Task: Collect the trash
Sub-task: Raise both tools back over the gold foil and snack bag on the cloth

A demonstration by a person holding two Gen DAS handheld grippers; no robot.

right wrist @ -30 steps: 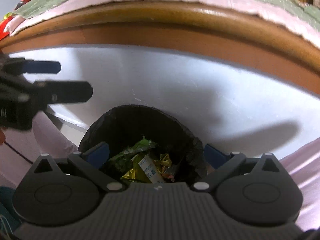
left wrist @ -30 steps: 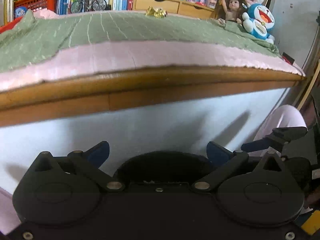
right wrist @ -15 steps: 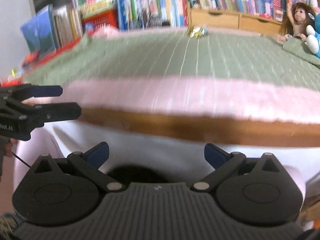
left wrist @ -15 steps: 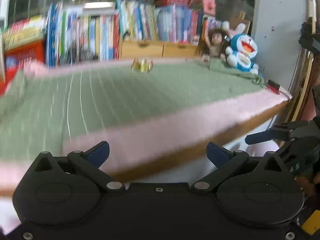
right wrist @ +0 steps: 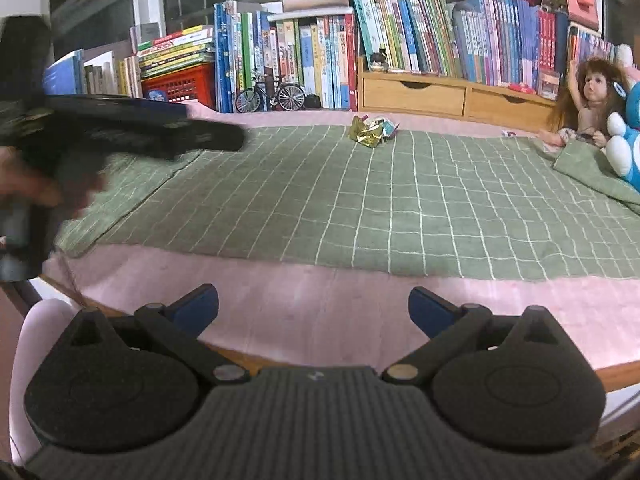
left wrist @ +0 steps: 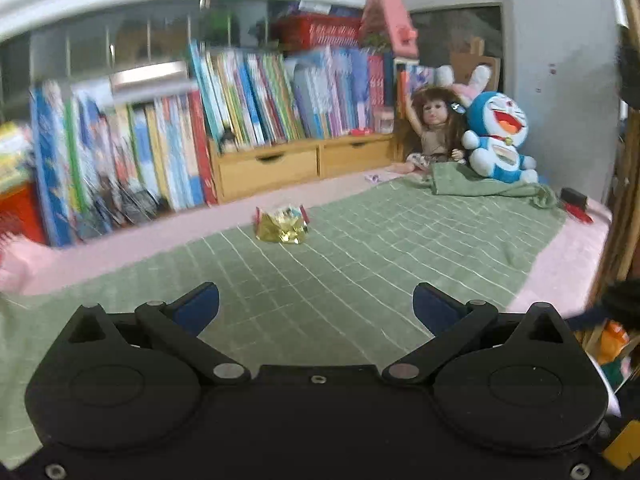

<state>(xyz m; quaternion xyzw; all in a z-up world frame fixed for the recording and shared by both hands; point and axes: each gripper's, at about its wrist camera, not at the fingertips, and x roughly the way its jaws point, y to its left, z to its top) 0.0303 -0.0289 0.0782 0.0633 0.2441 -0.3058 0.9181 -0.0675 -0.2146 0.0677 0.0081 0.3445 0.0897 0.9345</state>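
Note:
A crumpled gold foil wrapper [left wrist: 282,226] lies at the far side of the green checked blanket [left wrist: 360,256], near the books. It also shows in the right wrist view as the gold wrapper [right wrist: 373,131]. My left gripper [left wrist: 316,306] hovers open over the blanket's near part, well short of the wrapper, nothing between its fingers. My right gripper [right wrist: 314,306] is open above the pink mattress edge [right wrist: 320,304], empty. The left gripper appears as a blurred dark shape [right wrist: 132,130] at the left of the right wrist view. The trash bin is out of sight.
A row of books [right wrist: 304,60] and a wooden drawer unit [right wrist: 452,94] line the back. A doll [left wrist: 434,132] and a blue plush toy [left wrist: 498,140] sit at the right end. A toy bicycle [right wrist: 270,94] and red crate [right wrist: 180,84] stand at the back left.
Both grippers have risen from beside the black bin on the floor to above the bed. The bin has dropped out of view and the wrapper now lies ahead. Both stayed open.

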